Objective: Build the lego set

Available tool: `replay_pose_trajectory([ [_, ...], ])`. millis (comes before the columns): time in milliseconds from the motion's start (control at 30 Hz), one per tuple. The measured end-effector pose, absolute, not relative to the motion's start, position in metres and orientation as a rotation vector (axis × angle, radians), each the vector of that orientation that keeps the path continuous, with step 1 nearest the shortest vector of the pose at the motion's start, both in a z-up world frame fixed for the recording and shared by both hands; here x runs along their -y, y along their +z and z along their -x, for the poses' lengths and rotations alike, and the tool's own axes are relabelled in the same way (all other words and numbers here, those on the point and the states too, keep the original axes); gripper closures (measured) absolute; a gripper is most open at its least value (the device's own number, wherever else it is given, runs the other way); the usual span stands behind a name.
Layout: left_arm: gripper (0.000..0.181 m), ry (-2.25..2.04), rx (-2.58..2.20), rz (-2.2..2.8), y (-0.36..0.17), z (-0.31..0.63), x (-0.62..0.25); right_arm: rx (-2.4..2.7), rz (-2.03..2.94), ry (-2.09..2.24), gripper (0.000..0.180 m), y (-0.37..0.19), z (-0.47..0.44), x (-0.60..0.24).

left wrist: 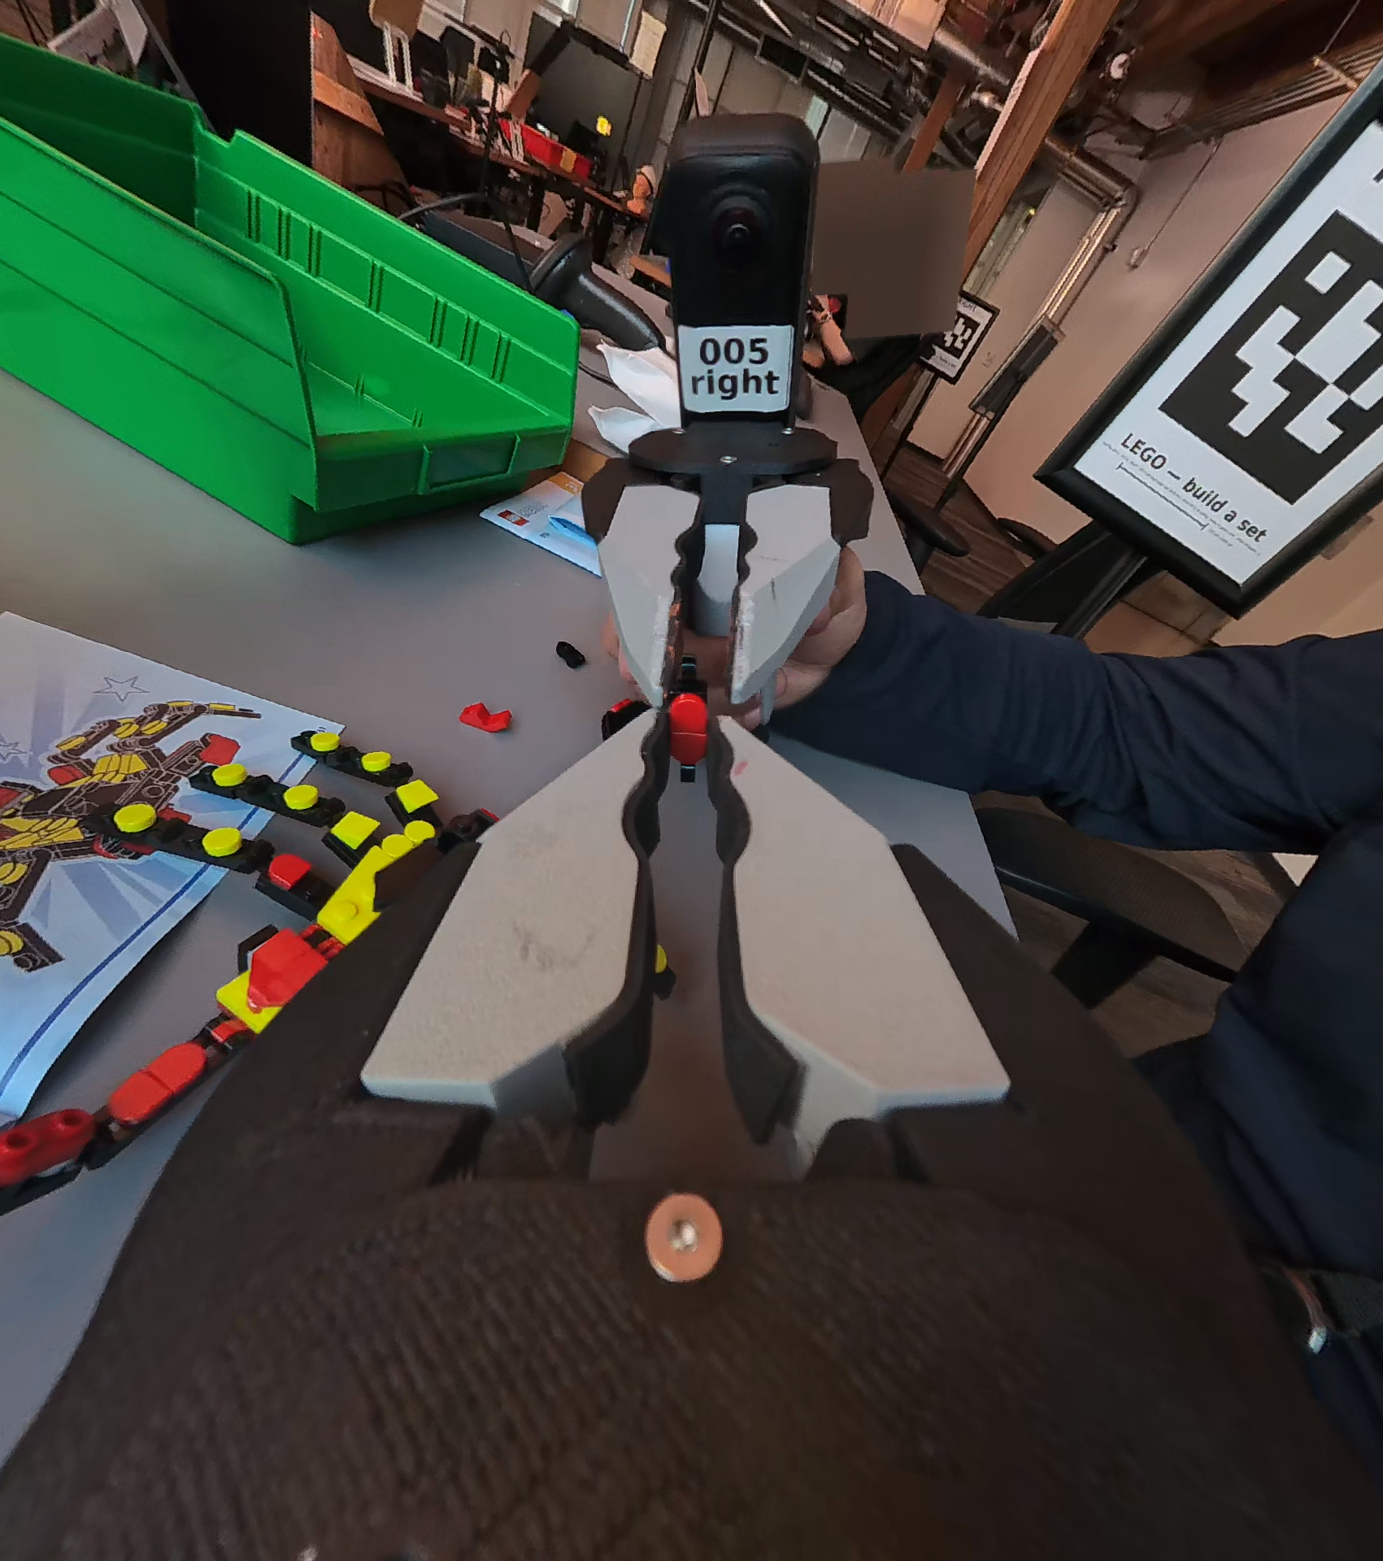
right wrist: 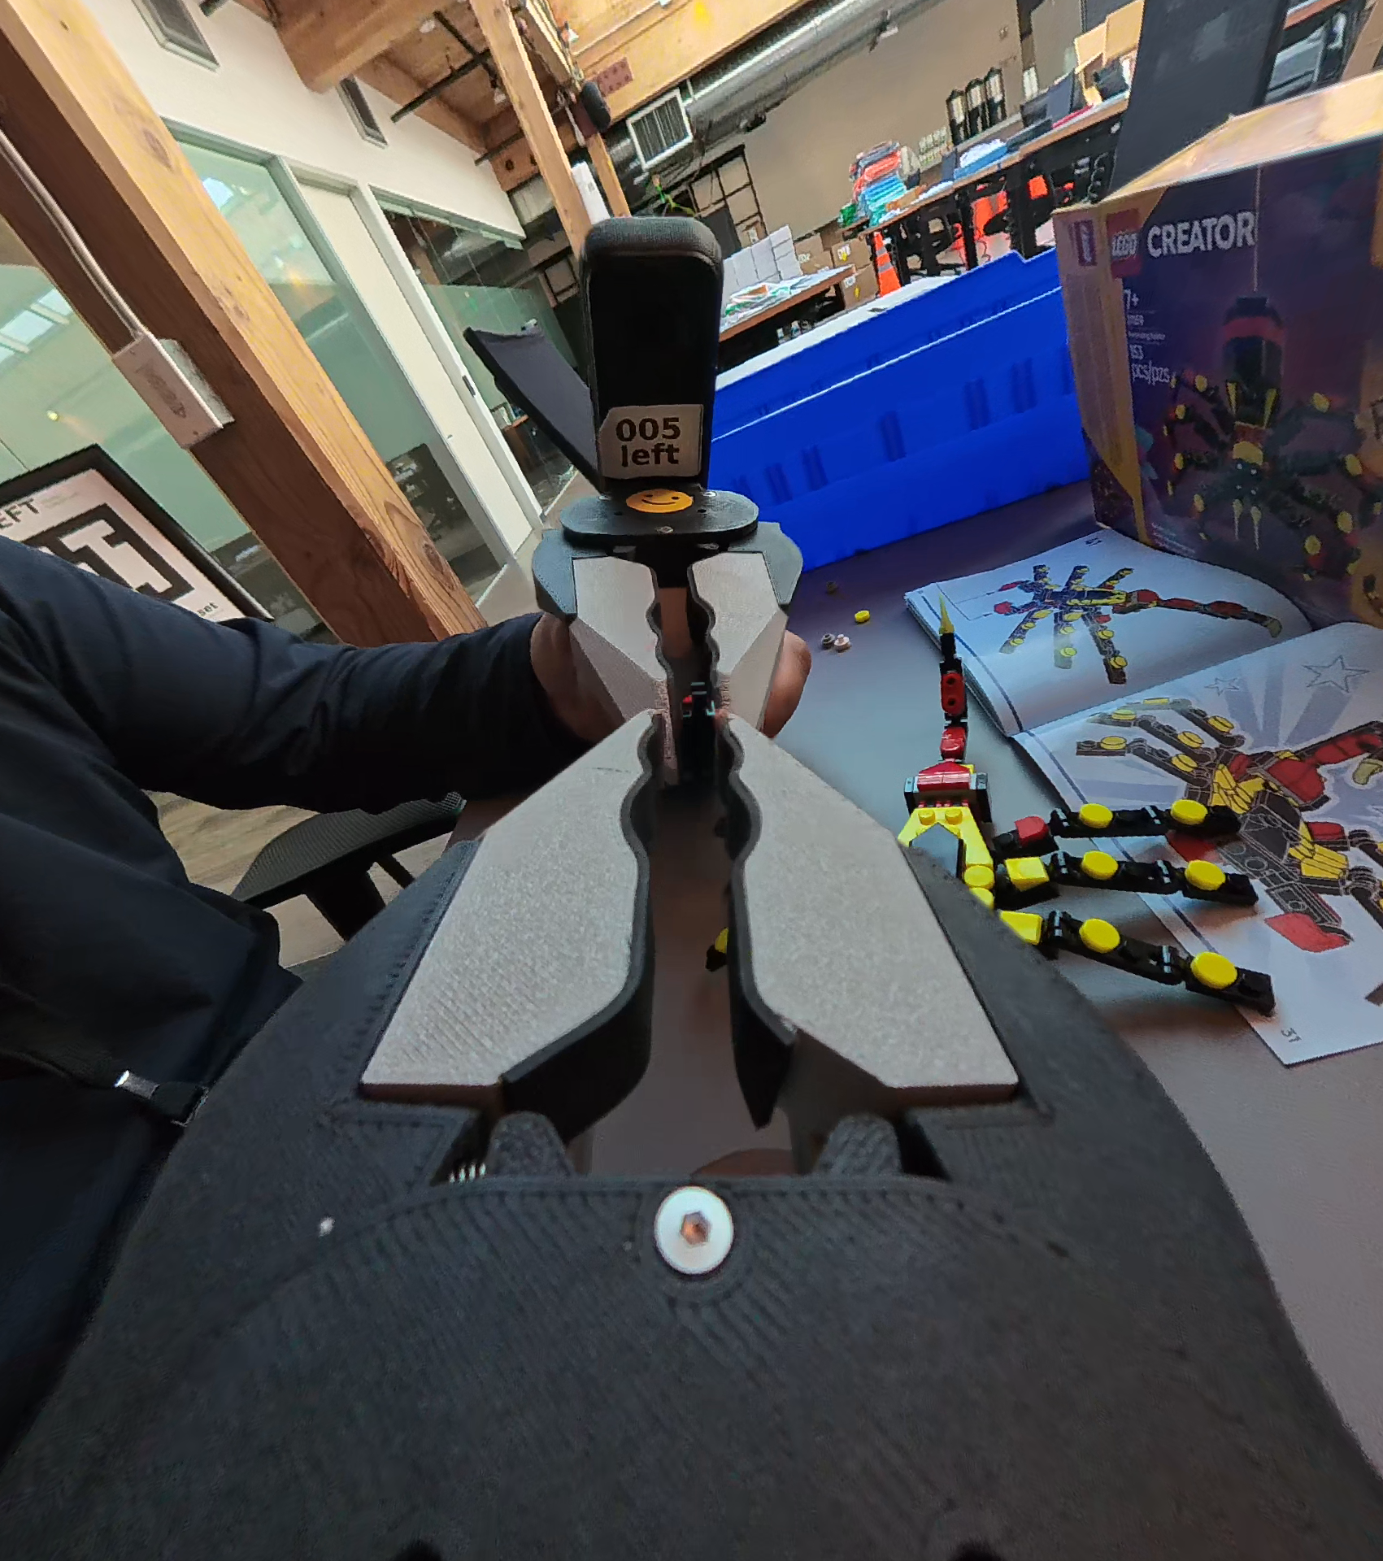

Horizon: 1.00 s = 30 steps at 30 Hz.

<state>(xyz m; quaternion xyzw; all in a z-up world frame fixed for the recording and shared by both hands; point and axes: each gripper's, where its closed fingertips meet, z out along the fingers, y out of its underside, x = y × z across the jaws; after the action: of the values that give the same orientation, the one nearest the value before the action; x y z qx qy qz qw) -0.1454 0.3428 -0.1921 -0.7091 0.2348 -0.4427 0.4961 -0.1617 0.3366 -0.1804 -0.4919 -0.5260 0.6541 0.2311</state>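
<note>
My left gripper [left wrist: 688, 739] and right gripper [left wrist: 700, 686] meet tip to tip above the grey table's edge. Between the tips sits a small red and black lego piece [left wrist: 686, 725]. Both pairs of jaws stand nearly closed, pinching it from opposite ends. In the right wrist view my right gripper [right wrist: 692, 742] faces the left gripper [right wrist: 692, 693], and the piece [right wrist: 698, 718] shows only as a dark sliver. The partly built spider model [left wrist: 308, 912] of black, yellow and red lies on the table; it also shows in the right wrist view [right wrist: 1009, 853].
Open instruction booklets [right wrist: 1262, 887] lie under the model's legs. There is a green bin [left wrist: 248, 338] at the back, and a blue bin [right wrist: 882, 422] beside the lego box [right wrist: 1279, 380]. Loose red [left wrist: 485, 716] and black [left wrist: 569, 653] pieces lie on the table [left wrist: 375, 591]. A sign stand [left wrist: 1304, 338] and a chair stand beyond the edge. My left and right fingertips are right by each other.
</note>
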Motion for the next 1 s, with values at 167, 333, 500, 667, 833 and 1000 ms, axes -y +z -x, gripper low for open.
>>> replay_pose_trajectory([
  [167, 0.176, -1.097, -0.528, 1.695, -0.186, 0.150, -0.344, 1.419, 1.343, 1.792, 0.179, -0.177, 0.160, -0.341],
  [333, 0.176, -1.095, -0.541, 1.709, -0.190, 0.147, -0.344, 1.395, 1.342, 1.766, 0.179, -0.176, 0.160, -0.346],
  [500, 0.176, -1.084, -0.557, 1.718, -0.191, 0.146, -0.343, 1.374, 1.299, 1.771, 0.178, -0.168, 0.159, -0.346],
  [667, 0.176, -1.076, -0.578, 1.735, -0.195, 0.143, -0.341, 1.421, 1.301, 1.743, 0.178, -0.174, 0.161, -0.340],
  [833, 0.176, -1.068, -0.591, 1.737, -0.196, 0.142, -0.340, 1.460, 1.296, 1.688, 0.180, -0.179, 0.163, -0.337],
  [1000, 0.176, -1.049, -0.588, 1.738, -0.196, 0.142, -0.342, 1.497, 1.267, 1.580, 0.180, -0.180, 0.162, -0.338],
])
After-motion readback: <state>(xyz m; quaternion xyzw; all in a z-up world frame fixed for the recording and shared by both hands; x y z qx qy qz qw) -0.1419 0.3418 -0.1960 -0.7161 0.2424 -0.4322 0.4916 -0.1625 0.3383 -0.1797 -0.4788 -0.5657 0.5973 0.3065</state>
